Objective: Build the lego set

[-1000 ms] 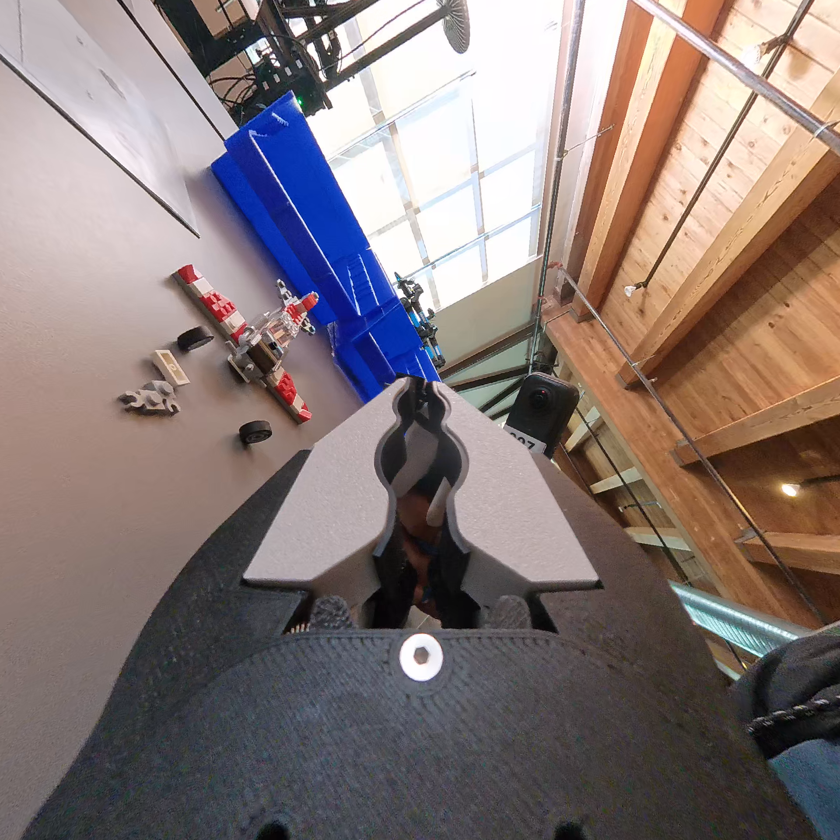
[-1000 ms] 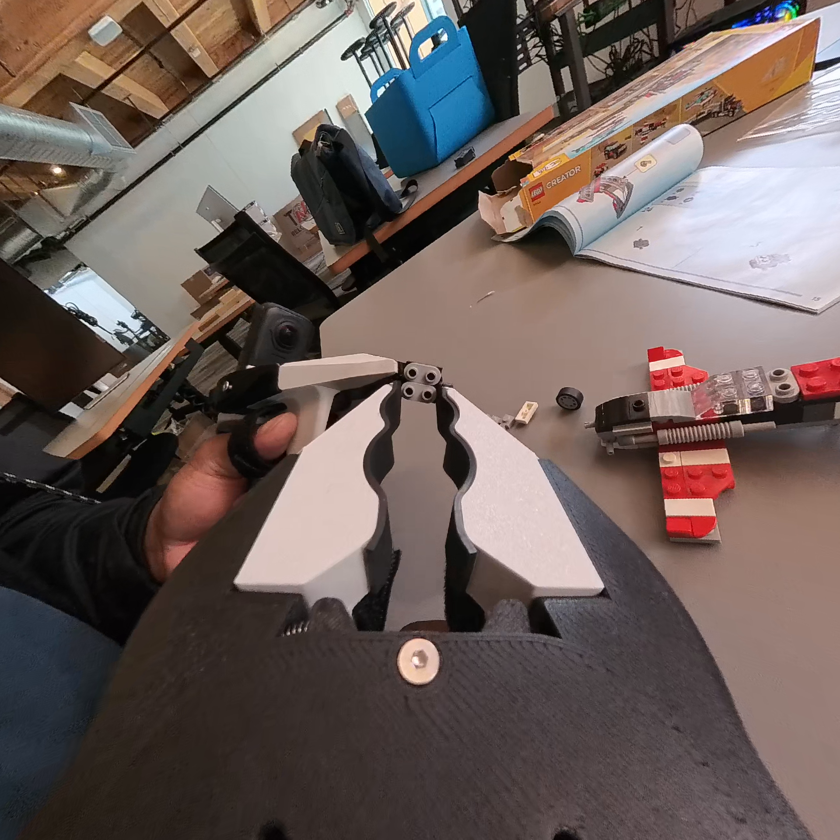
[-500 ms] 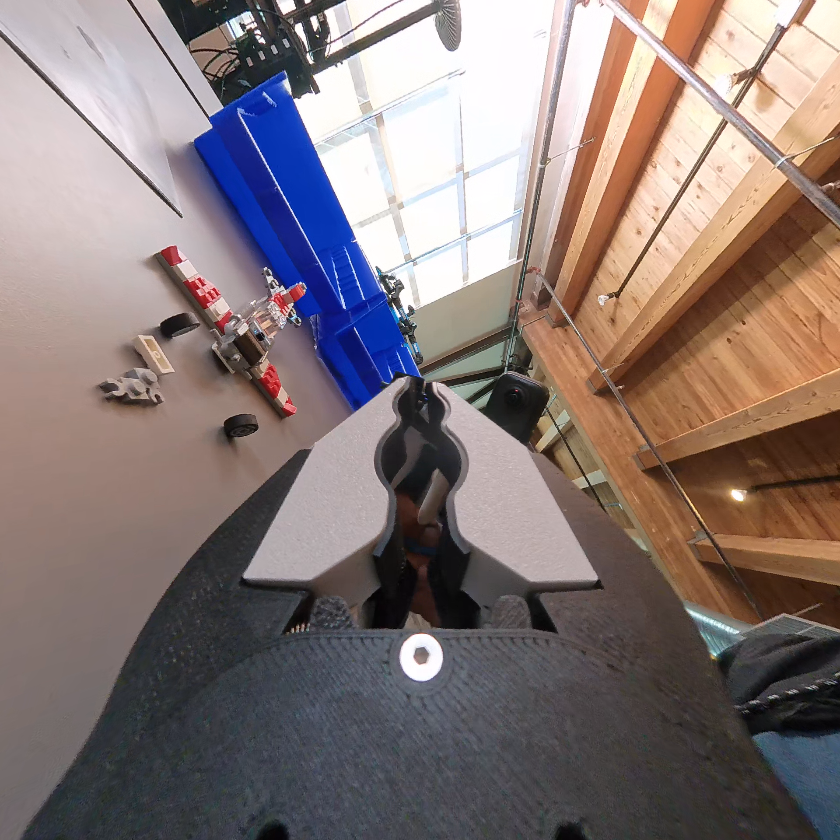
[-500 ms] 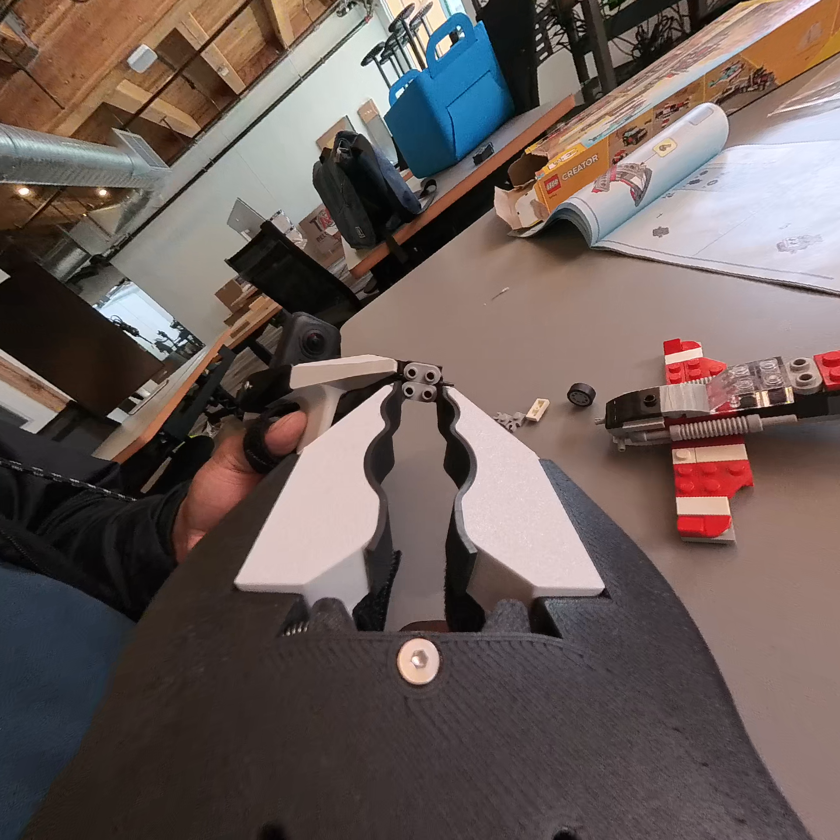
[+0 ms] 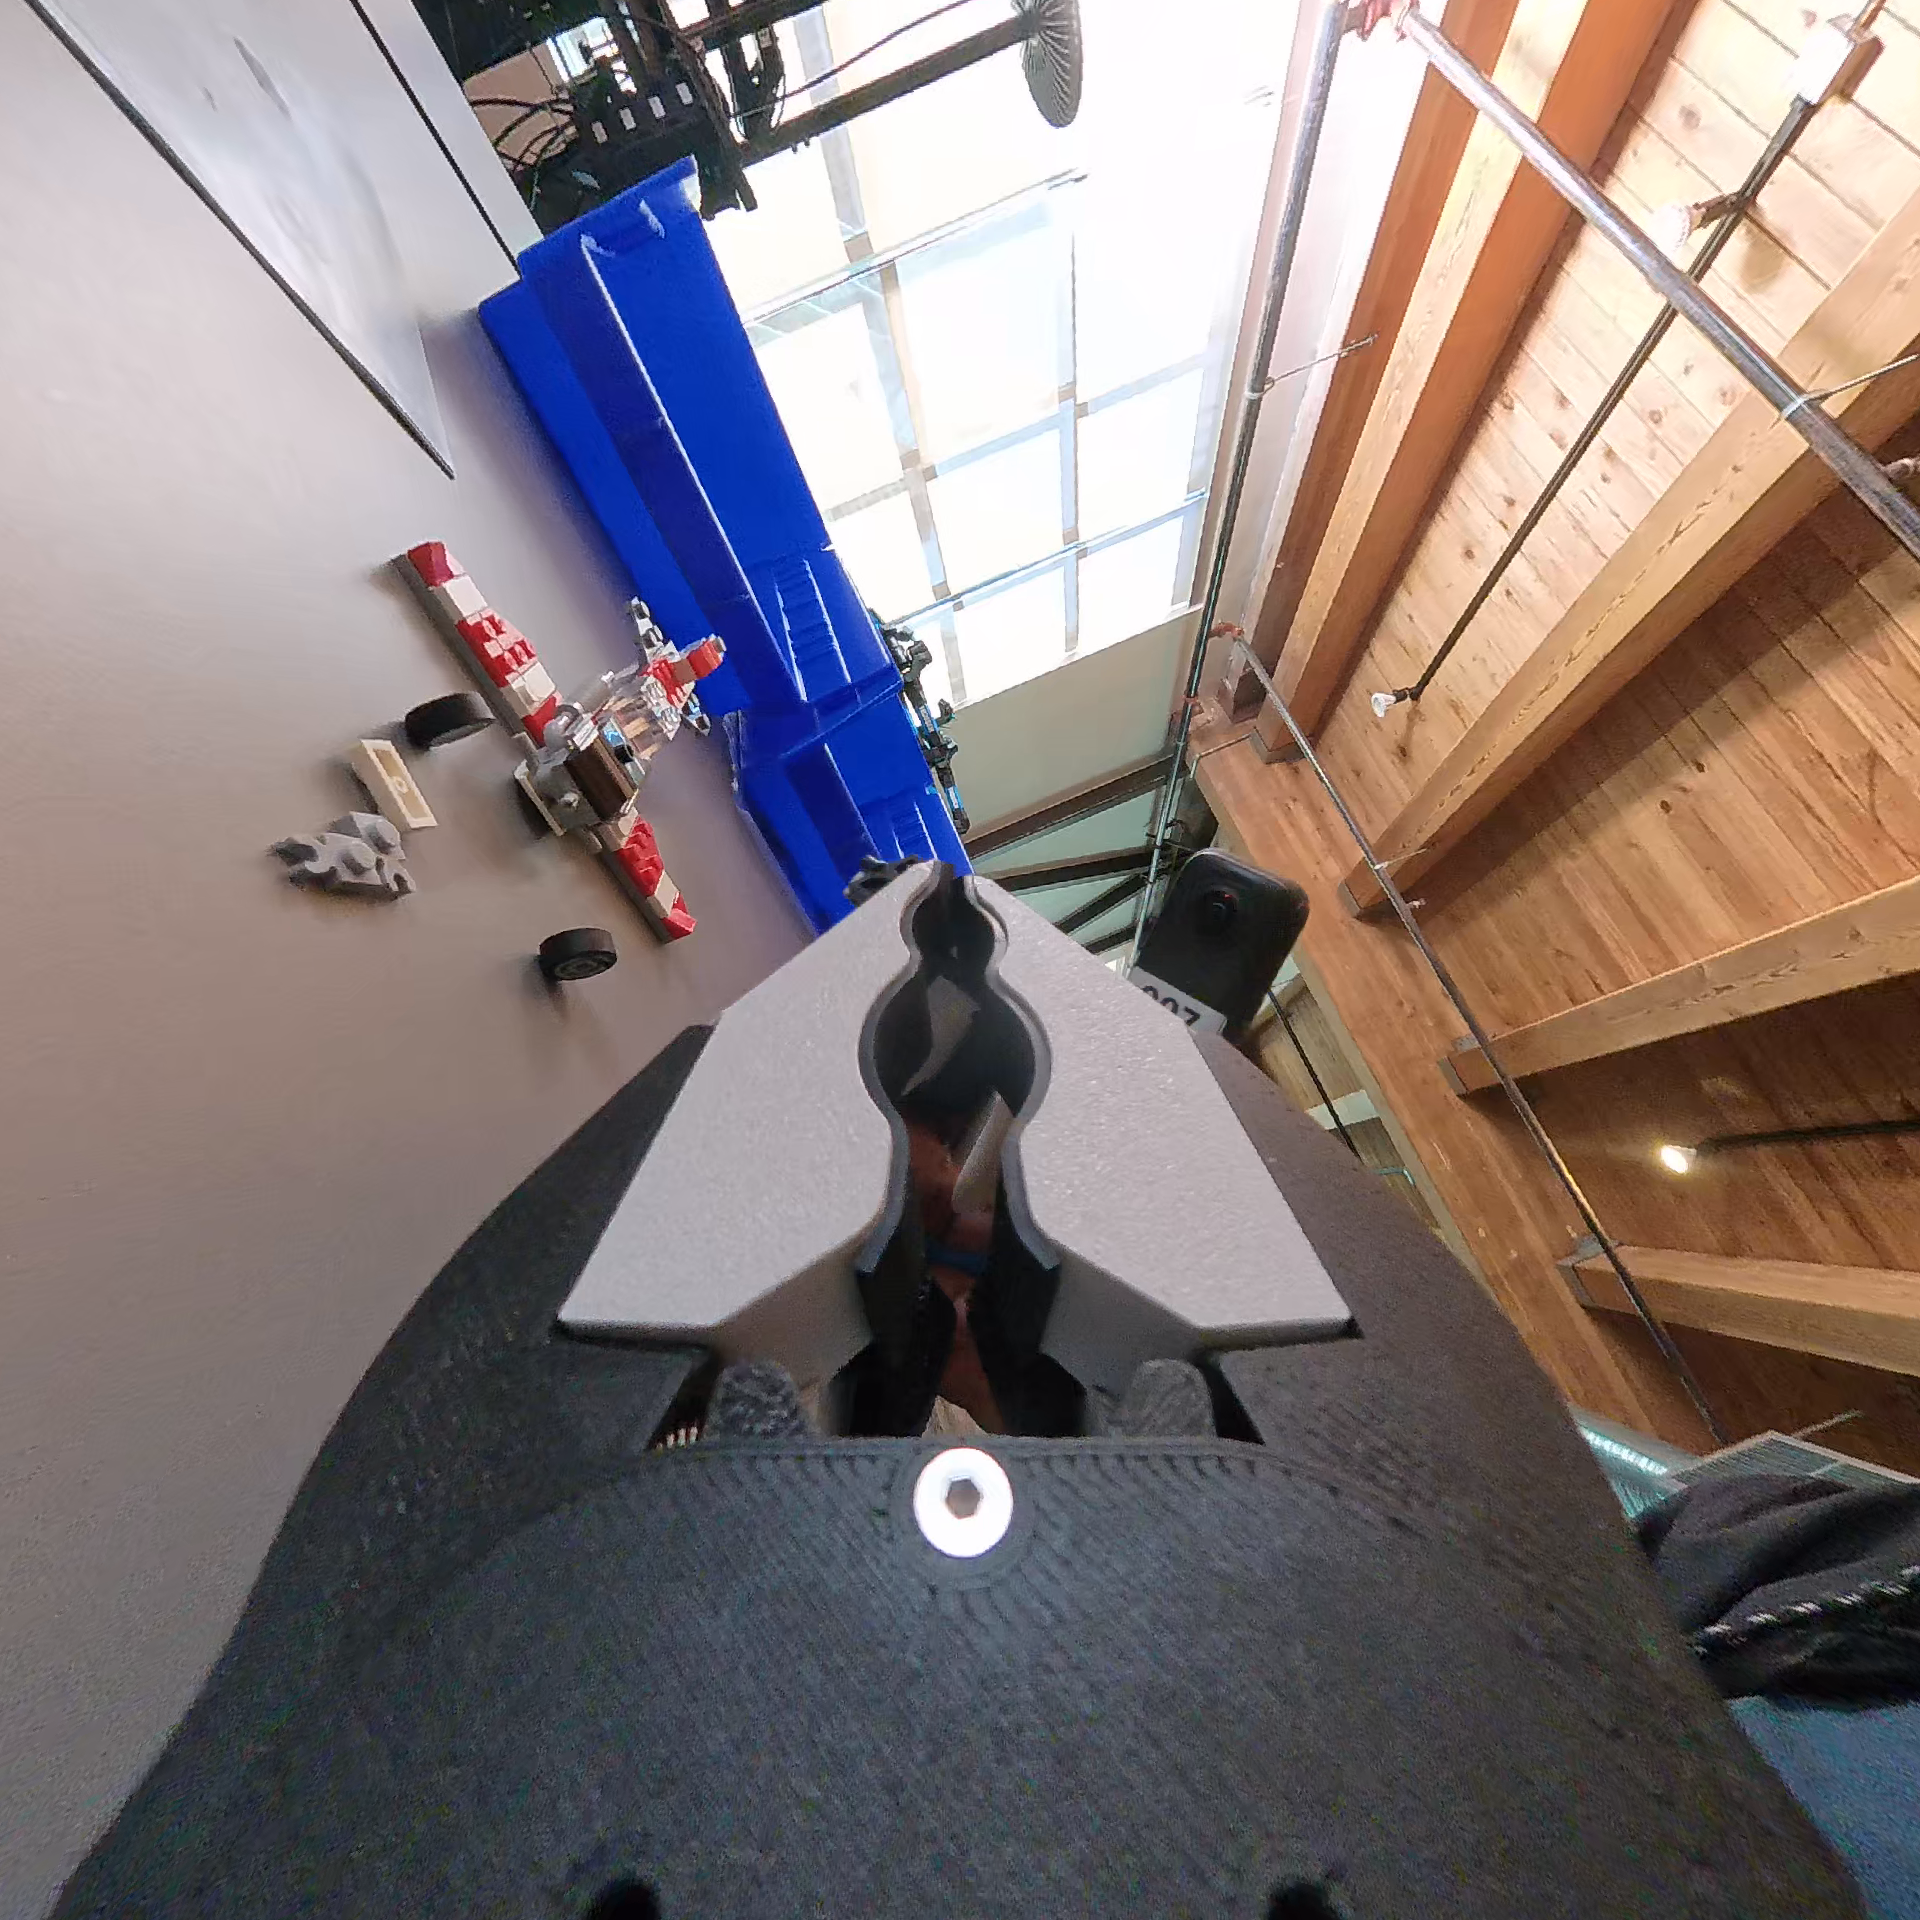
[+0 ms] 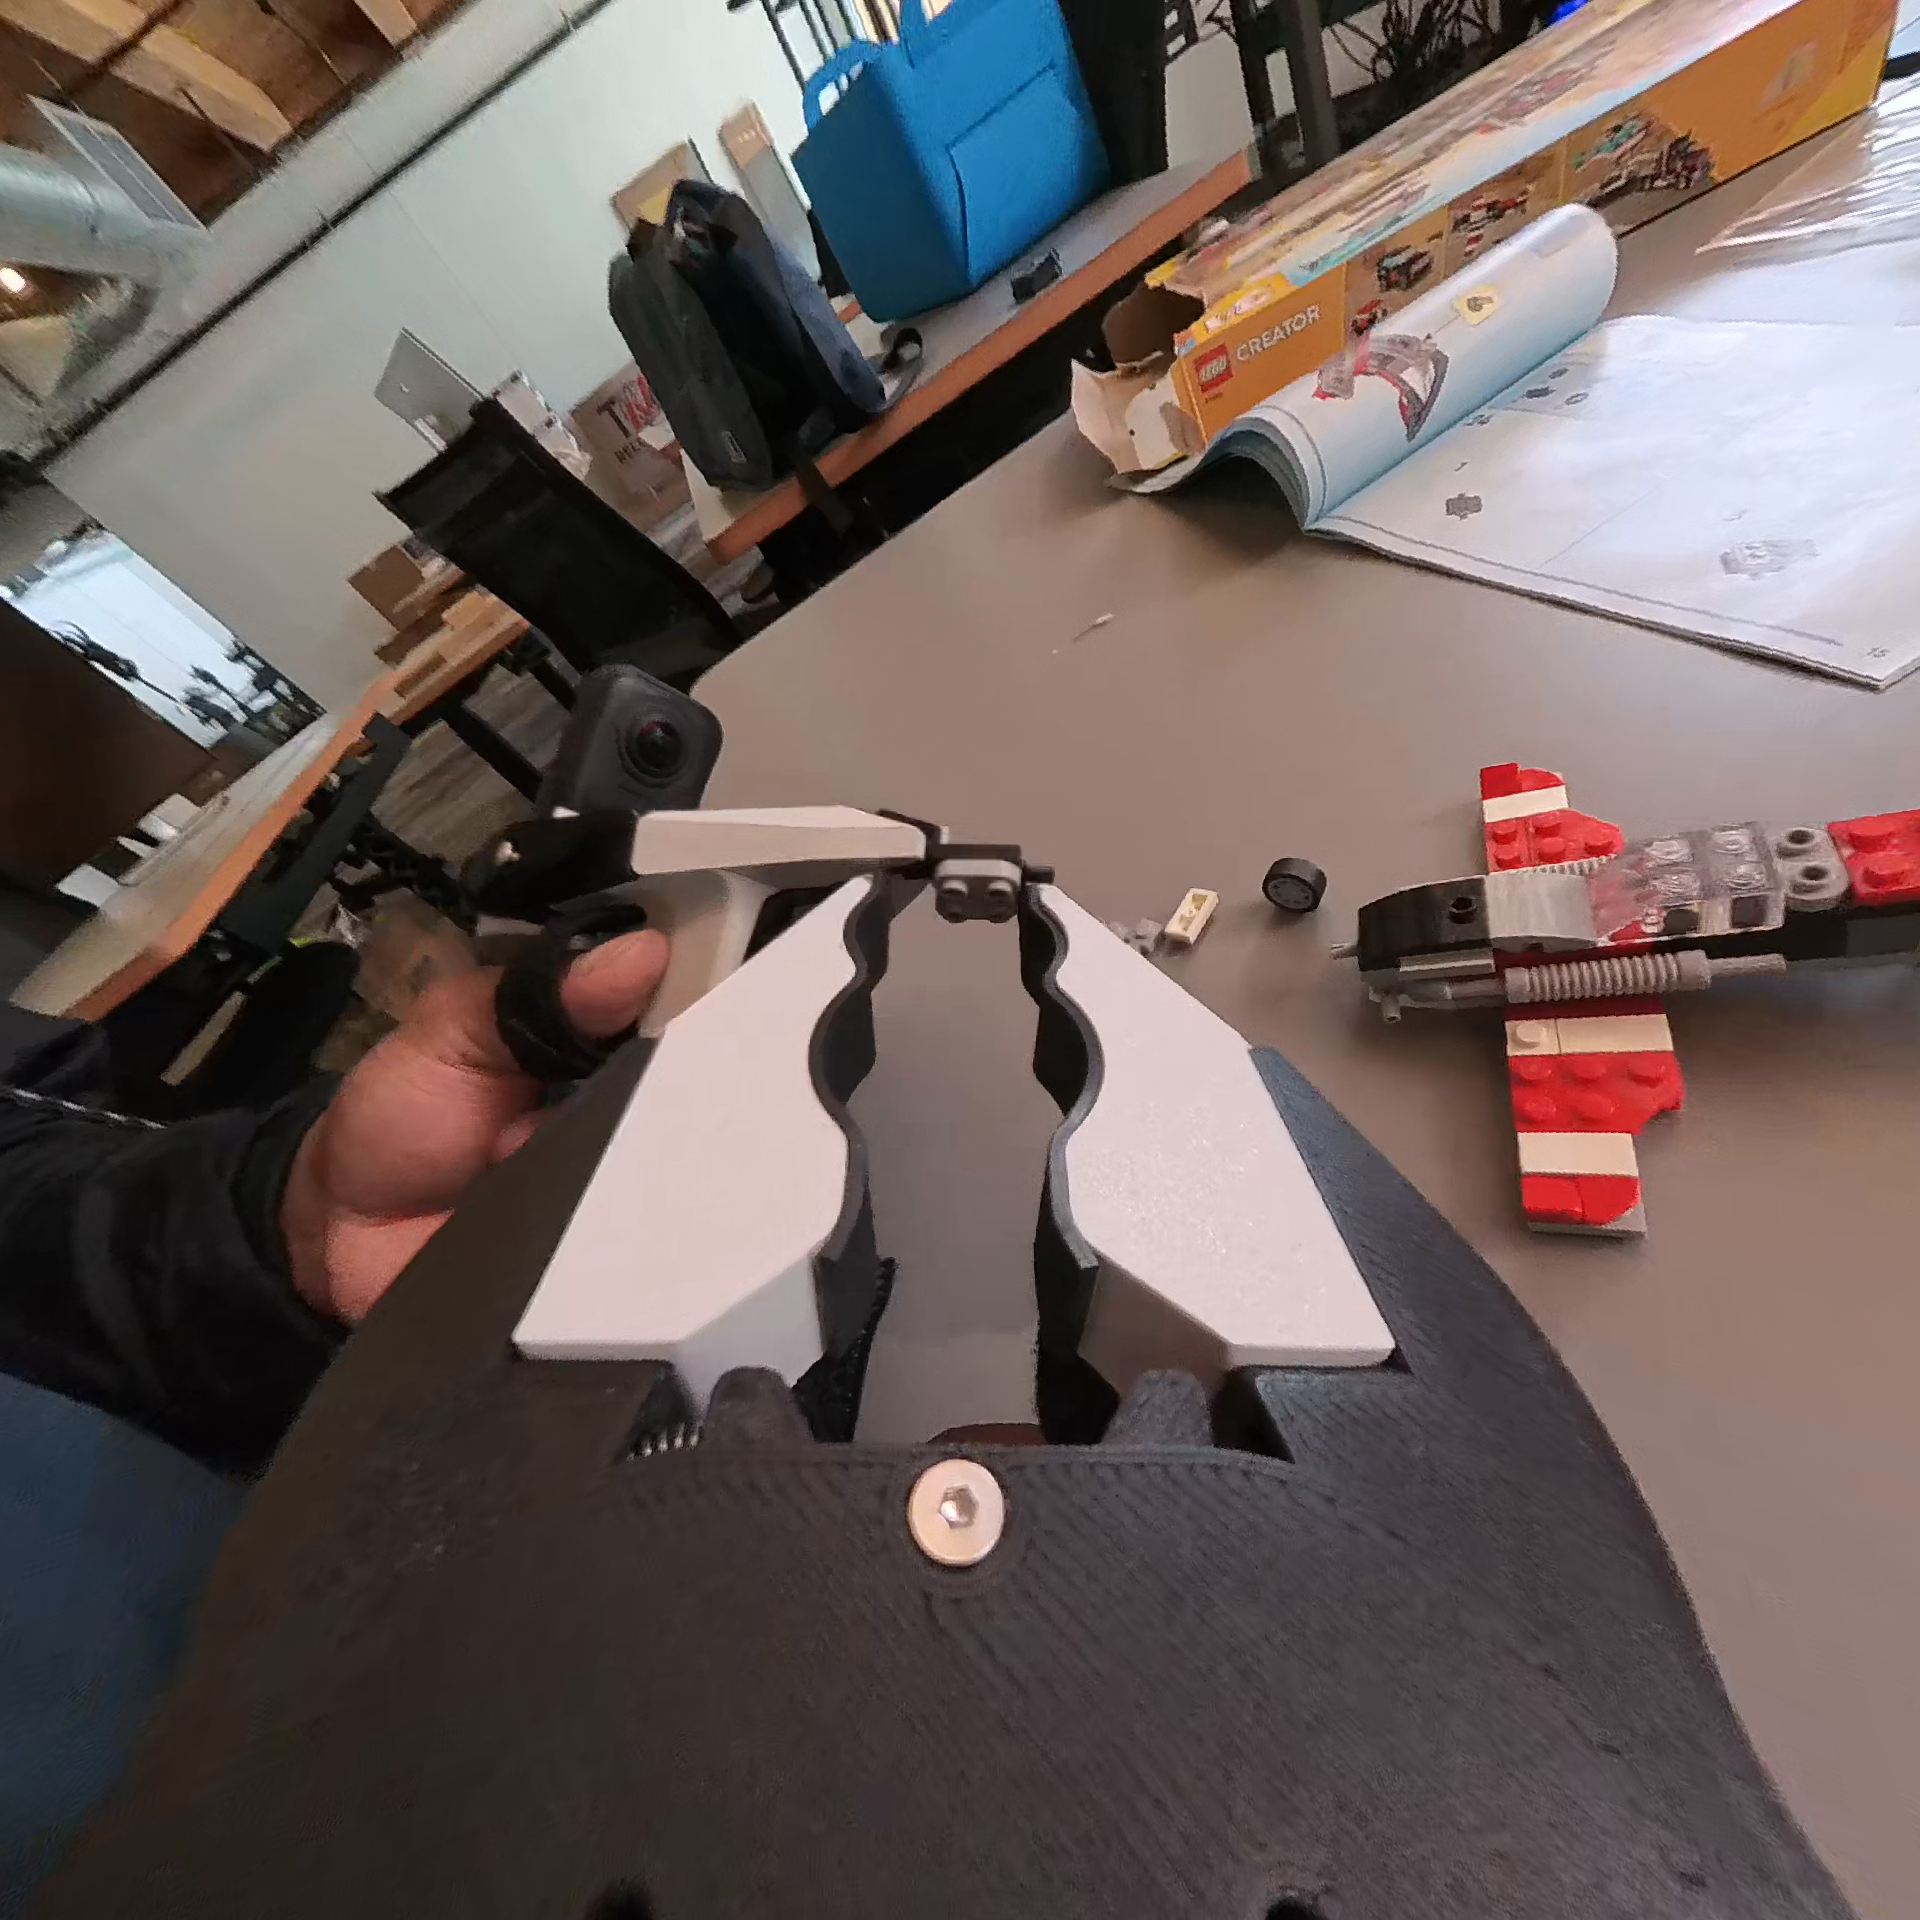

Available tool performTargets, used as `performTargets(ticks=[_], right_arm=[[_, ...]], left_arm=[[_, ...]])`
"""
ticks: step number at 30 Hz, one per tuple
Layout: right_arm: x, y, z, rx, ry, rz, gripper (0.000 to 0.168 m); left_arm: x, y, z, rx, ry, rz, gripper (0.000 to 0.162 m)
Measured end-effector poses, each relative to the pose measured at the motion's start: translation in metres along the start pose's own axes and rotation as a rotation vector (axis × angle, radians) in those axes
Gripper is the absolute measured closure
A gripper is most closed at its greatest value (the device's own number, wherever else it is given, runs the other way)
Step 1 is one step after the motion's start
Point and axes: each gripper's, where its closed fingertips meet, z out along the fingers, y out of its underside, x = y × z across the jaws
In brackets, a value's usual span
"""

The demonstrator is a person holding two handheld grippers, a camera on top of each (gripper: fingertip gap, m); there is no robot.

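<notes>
Above the desk [image 6: 1039,707], right gripper [image 6: 977,902] and left gripper [image 6: 914,847] both pinched a small grey piece [image 6: 975,888]. Light, rigid, easily dropped; best held by its sides. Plane [image 6: 1579,935] lay mid-desk.

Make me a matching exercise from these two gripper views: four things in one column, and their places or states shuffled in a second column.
1. small grey two-stud lego plate
2. red and white lego plane
3. open instruction booklet
4. small black lego wheel

a. lies flat beside the yellow cardboard box
b. pinched at the right gripper's tips
c. partly built, resting on the grey table
d. loose on the table, near the plane's nose

Pairs: 1-b, 2-c, 3-a, 4-d
</notes>
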Motion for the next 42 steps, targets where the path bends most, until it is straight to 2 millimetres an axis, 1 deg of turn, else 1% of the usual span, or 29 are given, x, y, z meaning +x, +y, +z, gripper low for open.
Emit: performTargets(ticks=[3, 6, 13, 17, 20, 23, 26, 28, 31, 35, 37, 40, 42], right_arm=[[0.001, 0.005, 0.004, -0.039, 0.035, -0.043, 0.144], [0.002, 0.008, 0.006, -0.057, 0.065, -0.072, 0.151], [0.009, 0.013, 0.003, -0.101, 0.118, -0.138, 0.151], [0.01, 0.014, 0.001, -0.124, 0.136, -0.177, 0.152], [0.01, 0.016, 0.001, -0.144, 0.148, -0.214, 0.152], [0.01, 0.018, 0.001, -0.169, 0.165, -0.255, 0.152], [0.009, 0.017, 0.001, -0.186, 0.179, -0.288, 0.152], [0.007, 0.017, 0.001, -0.195, 0.182, -0.311, 0.152], [0.005, 0.016, 0.0, -0.204, 0.183, -0.358, 0.152], [0.003, 0.015, -0.002, -0.218, 0.176, -0.433, 0.152], [0.001, 0.016, -0.003, -0.235, 0.167, -0.467, 0.152], [0.001, 0.016, -0.004, -0.254, 0.165, -0.513, 0.152], [-0.002, 0.014, -0.005, -0.24, 0.153, -0.529, 0.152]], left_arm=[[-0.002, 0.001, 0.0, -0.003, -0.01, -0.004, 0.161], [-0.002, 0.001, 0.0, -0.008, -0.009, -0.023, 0.161], [-0.007, 0.004, 0.001, -0.025, -0.003, -0.104, 0.161], [-0.008, 0.0, 0.0, -0.02, -0.011, -0.108, 0.16], [-0.015, -0.001, -0.001, -0.058, -0.071, -0.055, 0.158], [-0.022, 0.0, -0.002, -0.137, -0.166, 0.066, 0.145], [-0.023, 0.005, -0.002, -0.216, -0.227, 0.197, 0.137], [-0.023, 0.008, -0.001, -0.246, -0.233, 0.208, 0.133], [-0.02, 0.014, 0.0, -0.275, -0.189, 0.098, 0.129], [-0.016, 0.02, 0.0, -0.297, -0.109, -0.089, 0.13], [-0.014, 0.021, 0.0, -0.292, -0.076, -0.159, 0.133], [-0.01, 0.022, 0.0, -0.291, -0.036, -0.208, 0.142], [-0.006, 0.02, 0.0, -0.278, 0.0, -0.258, 0.142]])
